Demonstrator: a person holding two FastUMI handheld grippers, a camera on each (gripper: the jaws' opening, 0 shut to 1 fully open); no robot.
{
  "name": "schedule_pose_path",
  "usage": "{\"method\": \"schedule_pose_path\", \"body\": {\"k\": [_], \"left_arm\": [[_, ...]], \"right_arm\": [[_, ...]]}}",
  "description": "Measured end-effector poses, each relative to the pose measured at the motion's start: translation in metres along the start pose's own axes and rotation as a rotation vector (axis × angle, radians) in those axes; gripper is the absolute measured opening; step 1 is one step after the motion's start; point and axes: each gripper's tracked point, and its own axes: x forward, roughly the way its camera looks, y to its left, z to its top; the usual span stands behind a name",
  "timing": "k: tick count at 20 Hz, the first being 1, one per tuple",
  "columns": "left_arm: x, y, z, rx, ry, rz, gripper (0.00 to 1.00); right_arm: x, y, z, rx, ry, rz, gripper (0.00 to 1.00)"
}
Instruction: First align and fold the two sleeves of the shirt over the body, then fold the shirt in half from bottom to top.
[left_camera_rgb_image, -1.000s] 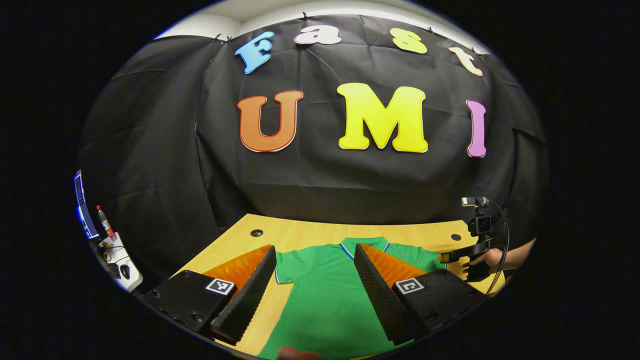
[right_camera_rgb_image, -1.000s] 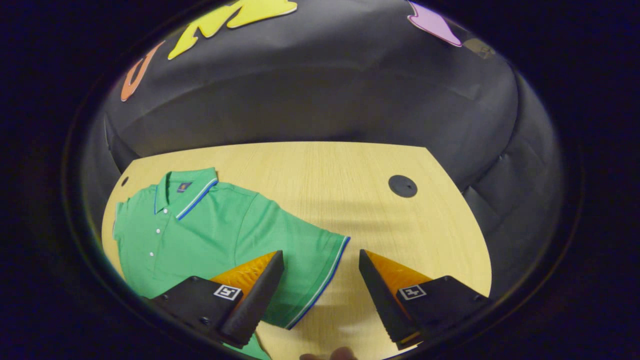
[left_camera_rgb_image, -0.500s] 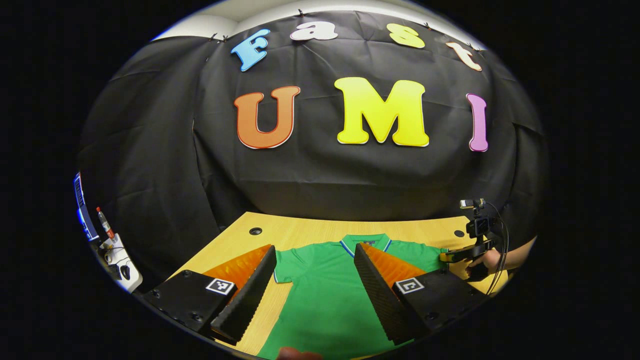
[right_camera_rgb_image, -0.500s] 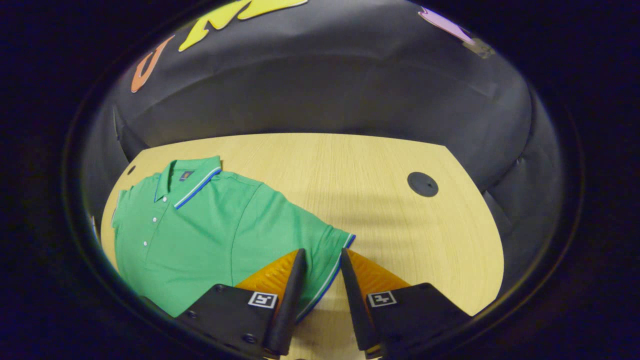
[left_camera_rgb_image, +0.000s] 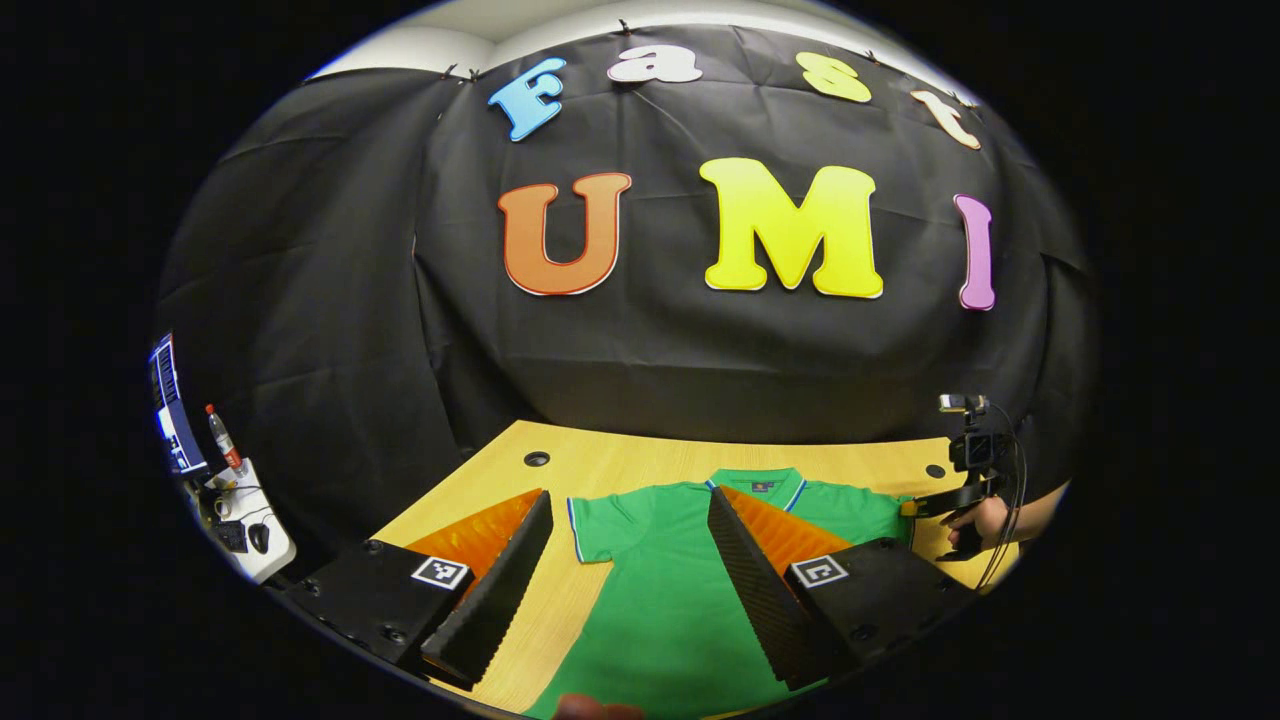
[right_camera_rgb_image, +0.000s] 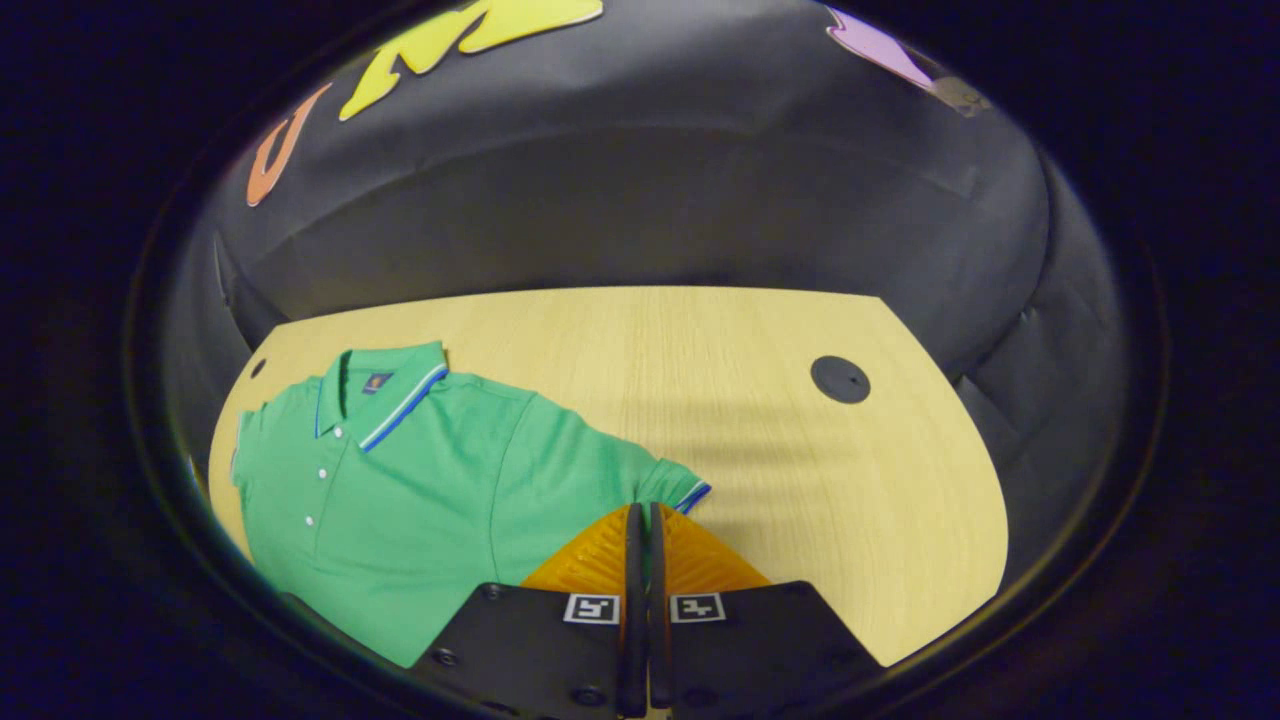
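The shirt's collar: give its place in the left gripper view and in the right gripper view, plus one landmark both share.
Left gripper view: the collar sits low, right of centre, at the green polo shirt's far end.
Right gripper view: the collar lies at middle left, by the table's far edge.
Shared landmark: the striped sleeve cuff pinched by the right gripper, seen at.

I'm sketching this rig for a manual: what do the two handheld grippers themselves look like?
Both the left gripper and the right gripper have two wedge-shaped fingers with ribbed faces on black blocks, each block bearing a square black-and-white marker. Seen from the left gripper view, the right gripper carries a small camera on top and trails dark cables.
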Motion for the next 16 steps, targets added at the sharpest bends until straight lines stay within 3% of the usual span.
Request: {"method": "schedule_pose_path", "body": {"k": [6, 7, 16], "left_arm": [[-0.004, 0.019, -0.003, -0.045, -0.014, 0.023, 1.0], [-0.004, 0.023, -0.004, -0.05, -0.019, 0.03, 1.0], [-0.015, 0.09, -0.025, -0.098, -0.003, 0.12, 1.0]], "right_arm": [[-0.034, 0.023, 0.039, -0.067, -0.071, -0.024, 0.0], [-0.04, 0.031, 0.043, -0.079, -0.078, -0.029, 0.04], [-0.046, 0.124, 0.051, -0.209, -0.064, -0.011, 0.04]]}}
